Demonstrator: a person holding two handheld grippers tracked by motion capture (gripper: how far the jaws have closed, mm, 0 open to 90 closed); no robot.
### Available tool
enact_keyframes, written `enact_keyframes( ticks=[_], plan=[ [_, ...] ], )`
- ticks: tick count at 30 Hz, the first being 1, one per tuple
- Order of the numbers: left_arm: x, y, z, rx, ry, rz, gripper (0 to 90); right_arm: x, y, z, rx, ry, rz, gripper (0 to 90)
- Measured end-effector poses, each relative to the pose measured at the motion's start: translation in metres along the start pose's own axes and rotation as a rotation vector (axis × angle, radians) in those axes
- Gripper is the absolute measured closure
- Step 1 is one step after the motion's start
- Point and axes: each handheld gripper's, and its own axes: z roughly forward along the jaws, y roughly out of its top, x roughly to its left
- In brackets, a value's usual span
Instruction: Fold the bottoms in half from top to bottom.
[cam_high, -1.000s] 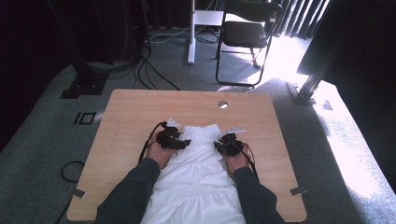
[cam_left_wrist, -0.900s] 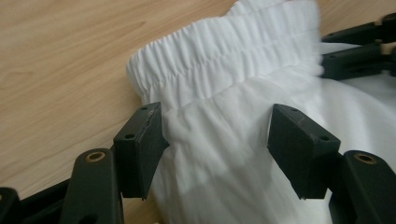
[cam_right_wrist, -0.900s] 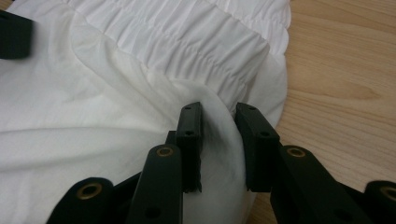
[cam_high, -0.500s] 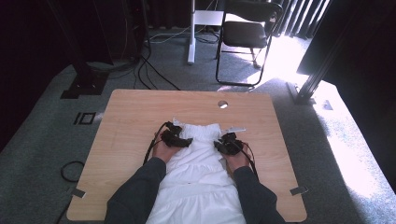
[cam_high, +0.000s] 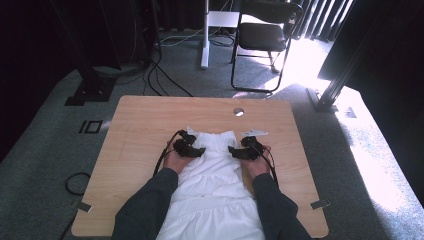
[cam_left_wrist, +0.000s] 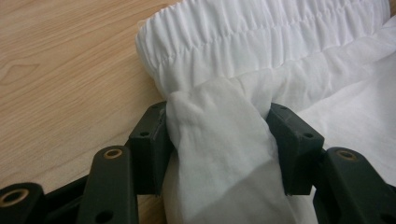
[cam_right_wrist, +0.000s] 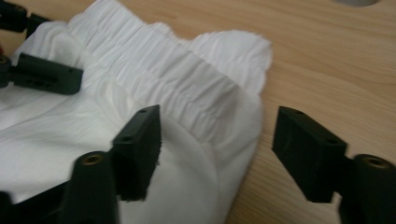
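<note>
From where I stand, the work in hand looks like laying out a white garment (cam_high: 212, 185) flat on the desk (cam_high: 140, 125), with each claw working one top corner beside the gathered elastic band (cam_left_wrist: 261, 32). Starting at the left: the left claw (cam_high: 192, 149) is pinching a bunched fold of the cloth just below the band, the fabric squeezed between both pads in the left gripper view, and its jaws have just been closing on that fold. To do this well, I would judge that the pinch should stay near the corner of the band rather than slip down into the loose body, and that any pull should run level with the desk, toward nine o'clock, so the top edge goes taut without lifting. The garment itself runs from the middle of the desk down to six o'clock, between the person's forearms, with the band at twelve o'clock from both claws. Over on the right, the right claw (cam_high: 245, 151) stands spread; its jaws have just been opening, and the right corner of the band (cam_right_wrist: 233, 100) lies in the gap, at about eleven o'clock from it, touching neither pad as far as I can tell. It should close squarely before pulling toward three o'clock.
</note>
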Motion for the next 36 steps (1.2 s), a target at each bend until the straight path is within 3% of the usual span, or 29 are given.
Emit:
enact_keyframes(
  ticks=[1, 4, 14, 17, 19, 20, 21, 22, 24, 27, 31, 32, 36],
  plan=[
    [0.001, 0.000, 0.000, 0.000, -0.003, 0.000, 45.7, -0.001, 0.003, 0.005, 0.036, 0.009, -0.008, 25.6],
    [0.003, -0.001, -0.001, -0.009, -0.026, -0.019, 45.7, -0.002, 0.005, 0.015, 0.062, -0.002, -0.034, 16.0],
    [0.006, -0.004, -0.001, -0.037, -0.063, -0.043, 44.6, -0.004, 0.001, 0.027, 0.082, 0.016, -0.053, 11.0],
    [0.004, -0.004, 0.000, -0.034, -0.057, -0.033, 42.7, -0.002, 0.001, 0.028, 0.092, -0.003, -0.100, 12.5],
    [0.001, -0.003, 0.000, -0.030, -0.054, -0.010, 39.6, -0.002, 0.002, 0.028, 0.085, -0.006, -0.117, 22.3],
    [0.001, -0.003, 0.000, -0.030, -0.054, -0.010, 38.1, -0.002, 0.002, 0.028, 0.085, -0.006, -0.117, 22.3],
    [-0.002, -0.003, 0.001, -0.024, -0.050, 0.014, 37.6, -0.004, 0.005, 0.026, 0.085, -0.012, -0.097, 41.1],
    [-0.003, -0.002, 0.002, -0.019, -0.046, 0.025, 37.6, -0.005, 0.006, 0.025, 0.082, -0.006, -0.093, 50.3],
    [-0.005, -0.001, 0.002, -0.010, -0.033, 0.033, 38.8, -0.007, 0.008, 0.026, 0.077, 0.022, -0.070, 60.5],
    [-0.002, 0.000, 0.002, -0.016, -0.041, 0.017, 48.1, -0.009, 0.009, 0.027, 0.072, 0.049, -0.013, 73.8],
    [0.001, 0.000, 0.002, -0.021, -0.073, -0.016, 69.1, -0.010, 0.009, 0.028, 0.067, 0.081, 0.043, 80.6],
    [0.003, 0.000, 0.002, -0.015, -0.106, -0.028, 74.0, -0.010, 0.009, 0.028, 0.071, 0.080, 0.042, 81.0],
    [0.009, 0.000, 0.002, -0.018, -0.156, -0.069, 80.4, -0.008, 0.010, 0.024, 0.069, 0.078, 0.029, 81.5]
  ],
)
